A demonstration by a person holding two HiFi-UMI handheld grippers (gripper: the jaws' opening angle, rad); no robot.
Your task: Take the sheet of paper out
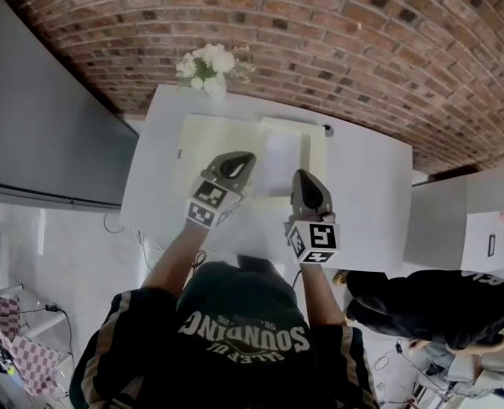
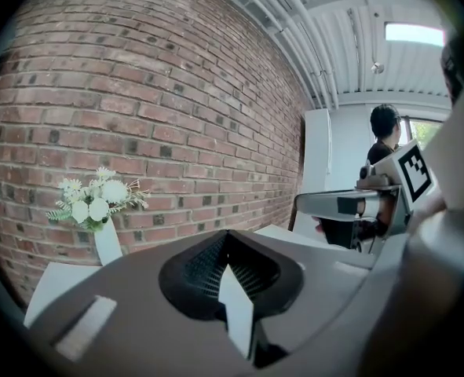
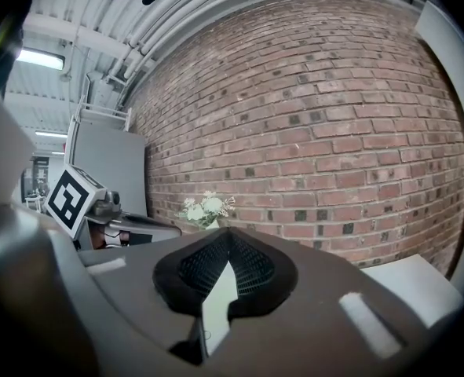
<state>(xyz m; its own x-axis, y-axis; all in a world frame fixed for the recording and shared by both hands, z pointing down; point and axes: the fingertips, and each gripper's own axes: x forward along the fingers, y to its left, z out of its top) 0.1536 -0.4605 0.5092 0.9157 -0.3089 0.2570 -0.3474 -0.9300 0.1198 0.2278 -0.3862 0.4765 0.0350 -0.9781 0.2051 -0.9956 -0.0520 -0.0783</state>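
A white sheet of paper (image 1: 281, 160) lies on a pale yellow folder (image 1: 205, 139) spread over the white table (image 1: 362, 186). My left gripper (image 1: 239, 162) hovers over the folder just left of the sheet, and its jaws meet at the tips with nothing between them (image 2: 228, 236). To the sheet's near right hangs my right gripper (image 1: 301, 177), whose jaws also meet at the tips and hold nothing (image 3: 230, 234). Both point toward the brick wall. Each gripper view catches the other gripper at its side: the right gripper (image 2: 341, 204) and the left gripper (image 3: 137, 225).
White flowers in a white vase (image 1: 209, 65) stand at the table's far edge by the brick wall (image 1: 320, 24). A grey cabinet (image 1: 38, 126) is on the left and white cabinets (image 1: 482, 228) on the right. A person in dark clothes (image 1: 439, 305) is at the lower right.
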